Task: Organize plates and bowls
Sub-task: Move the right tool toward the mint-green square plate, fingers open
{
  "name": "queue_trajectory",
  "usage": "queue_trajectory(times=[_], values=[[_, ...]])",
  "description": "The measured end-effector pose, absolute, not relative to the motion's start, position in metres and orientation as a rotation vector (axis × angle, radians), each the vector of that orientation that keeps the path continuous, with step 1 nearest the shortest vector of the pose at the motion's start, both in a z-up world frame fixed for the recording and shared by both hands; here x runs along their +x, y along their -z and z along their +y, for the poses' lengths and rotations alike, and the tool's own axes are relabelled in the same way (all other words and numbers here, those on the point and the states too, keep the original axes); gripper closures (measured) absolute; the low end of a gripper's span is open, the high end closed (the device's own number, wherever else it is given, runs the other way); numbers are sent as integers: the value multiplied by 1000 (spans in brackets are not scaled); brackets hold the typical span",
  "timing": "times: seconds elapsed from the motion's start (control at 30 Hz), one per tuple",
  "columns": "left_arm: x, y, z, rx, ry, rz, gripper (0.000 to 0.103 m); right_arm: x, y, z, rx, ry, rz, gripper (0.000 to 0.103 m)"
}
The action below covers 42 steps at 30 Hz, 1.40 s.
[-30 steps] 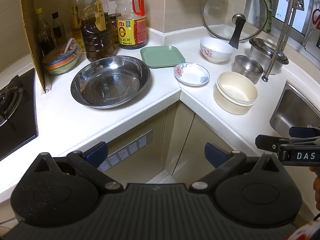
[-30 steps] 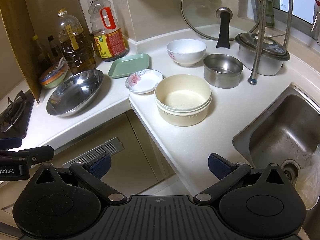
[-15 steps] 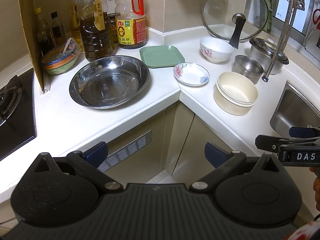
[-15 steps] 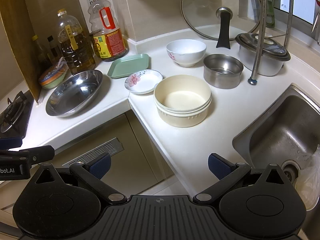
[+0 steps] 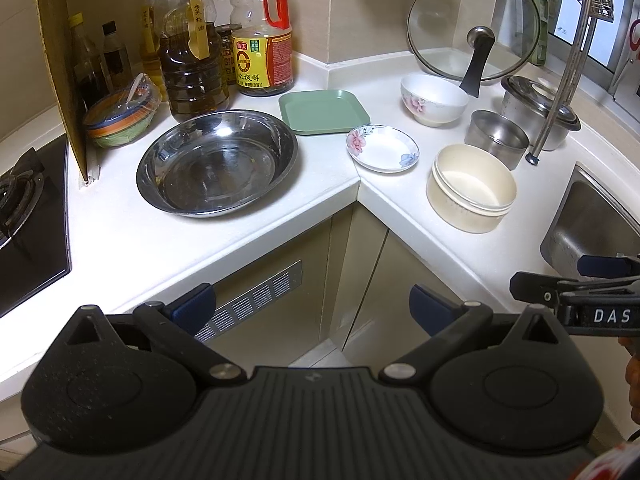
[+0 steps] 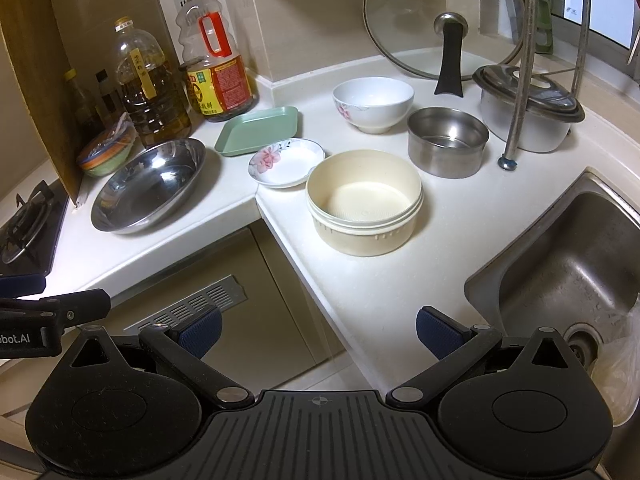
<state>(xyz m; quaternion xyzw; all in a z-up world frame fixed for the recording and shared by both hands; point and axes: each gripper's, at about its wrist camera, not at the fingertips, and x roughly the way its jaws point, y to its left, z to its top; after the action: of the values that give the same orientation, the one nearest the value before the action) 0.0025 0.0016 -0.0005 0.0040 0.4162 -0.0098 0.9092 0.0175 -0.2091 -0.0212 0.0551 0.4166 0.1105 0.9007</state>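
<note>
On the white corner counter lie a wide steel basin [image 5: 216,162] [image 6: 149,184], a green square plate [image 5: 323,111] [image 6: 258,131], a small flowered saucer [image 5: 383,148] [image 6: 286,162], a cream plastic bowl [image 5: 472,188] [image 6: 364,200], a white flowered bowl [image 5: 434,99] [image 6: 373,103] and a small steel bowl [image 5: 498,138] [image 6: 448,140]. My left gripper [image 5: 312,308] hangs open in front of the counter's edge, holding nothing. The right gripper [image 6: 318,330] is open too, below the cream bowl and apart from it.
Oil and sauce bottles [image 5: 192,48] and a striped bowl [image 5: 120,118] stand at the back left by a cardboard sheet [image 5: 60,60]. A glass lid [image 5: 474,28] leans in the corner near a lidded pot [image 6: 528,112] and rack pole [image 6: 520,64]. Stove [image 5: 24,216] left, sink [image 6: 568,264] right.
Both views have crept slightly closer to the counter. Nothing on it has moved, and both grippers stay open.
</note>
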Motion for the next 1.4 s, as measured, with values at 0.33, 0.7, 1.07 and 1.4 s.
queue_trajectory(times=[0.33, 0.7, 1.07, 1.4], values=[[10, 1, -9, -2, -19, 851, 0, 28, 23, -220, 105, -268, 860, 0], [17, -3, -20, -11, -100, 813, 0, 47, 25, -238, 87, -344, 807, 0], [57, -8, -9, -29, -138, 797, 0, 83, 19, -231, 97, -400, 756, 0], [142, -7, 16, -3, -108, 774, 0, 155, 7, -202, 136, -372, 695, 0]])
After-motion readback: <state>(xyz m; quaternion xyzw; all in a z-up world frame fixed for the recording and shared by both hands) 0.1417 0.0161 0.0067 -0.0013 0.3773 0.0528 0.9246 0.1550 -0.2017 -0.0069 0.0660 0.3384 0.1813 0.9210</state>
